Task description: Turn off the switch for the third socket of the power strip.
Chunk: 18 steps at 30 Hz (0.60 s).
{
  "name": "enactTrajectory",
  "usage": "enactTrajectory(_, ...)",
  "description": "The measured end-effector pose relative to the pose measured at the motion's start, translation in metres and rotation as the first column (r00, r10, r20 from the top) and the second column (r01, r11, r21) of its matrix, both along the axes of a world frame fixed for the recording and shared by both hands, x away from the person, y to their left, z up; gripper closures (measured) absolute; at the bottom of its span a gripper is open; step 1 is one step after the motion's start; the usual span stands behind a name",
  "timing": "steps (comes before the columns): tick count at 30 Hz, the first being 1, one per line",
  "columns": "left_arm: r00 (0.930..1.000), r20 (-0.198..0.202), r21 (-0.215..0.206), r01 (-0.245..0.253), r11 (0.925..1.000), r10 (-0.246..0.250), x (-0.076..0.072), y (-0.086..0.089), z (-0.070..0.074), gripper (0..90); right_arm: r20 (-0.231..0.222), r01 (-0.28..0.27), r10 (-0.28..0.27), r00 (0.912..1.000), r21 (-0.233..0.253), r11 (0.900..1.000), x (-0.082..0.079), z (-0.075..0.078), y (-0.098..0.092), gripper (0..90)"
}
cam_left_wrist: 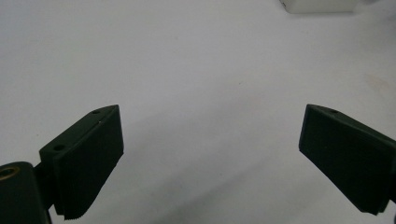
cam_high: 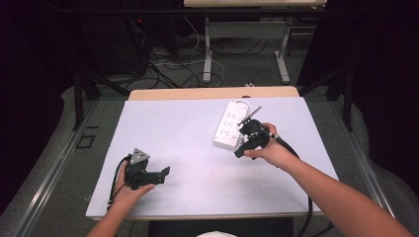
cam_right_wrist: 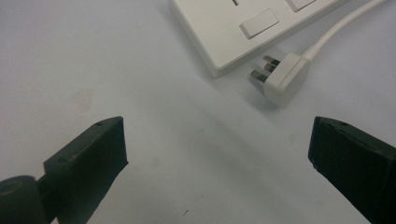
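A white power strip lies on the white table cover, right of the middle. In the right gripper view its end with a switch is at the top, and its white three-pin plug lies loose on the cover just beside that end, the cord running off to the upper right. My right gripper hovers open by the strip's near end, with the plug ahead of its jaws and nothing between them. At the front left my left gripper is open over bare cover, pointing right.
The table's wooden far edge shows beyond the cover. Behind it, on the floor, are cables and the legs of another table. A corner of the power strip sits far ahead of the left gripper's jaws.
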<state>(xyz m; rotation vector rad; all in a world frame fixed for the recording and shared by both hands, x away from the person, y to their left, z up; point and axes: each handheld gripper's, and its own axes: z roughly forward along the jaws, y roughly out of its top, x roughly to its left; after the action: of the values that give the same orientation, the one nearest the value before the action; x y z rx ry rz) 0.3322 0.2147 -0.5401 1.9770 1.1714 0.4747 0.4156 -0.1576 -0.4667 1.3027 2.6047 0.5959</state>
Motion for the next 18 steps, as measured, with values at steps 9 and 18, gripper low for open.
enactTrajectory(9, 1.0, -0.002, 0.0, -0.001, 1.0, 0.001, 0.0, 0.0, 0.0, 6.4, 0.01, 0.031, -0.031, 0.9995, 0.014, 0.999, 0.014, 0.007, 0.0, 4.9)
enactTrajectory(18, 1.0, -0.001, 0.0, -0.001, 1.0, 0.001, 0.0, 0.0, 0.0, 6.5, 0.024, 0.069, -0.07, 0.9973, 0.03, 0.997, 0.029, 0.006, 0.003, 6.5)
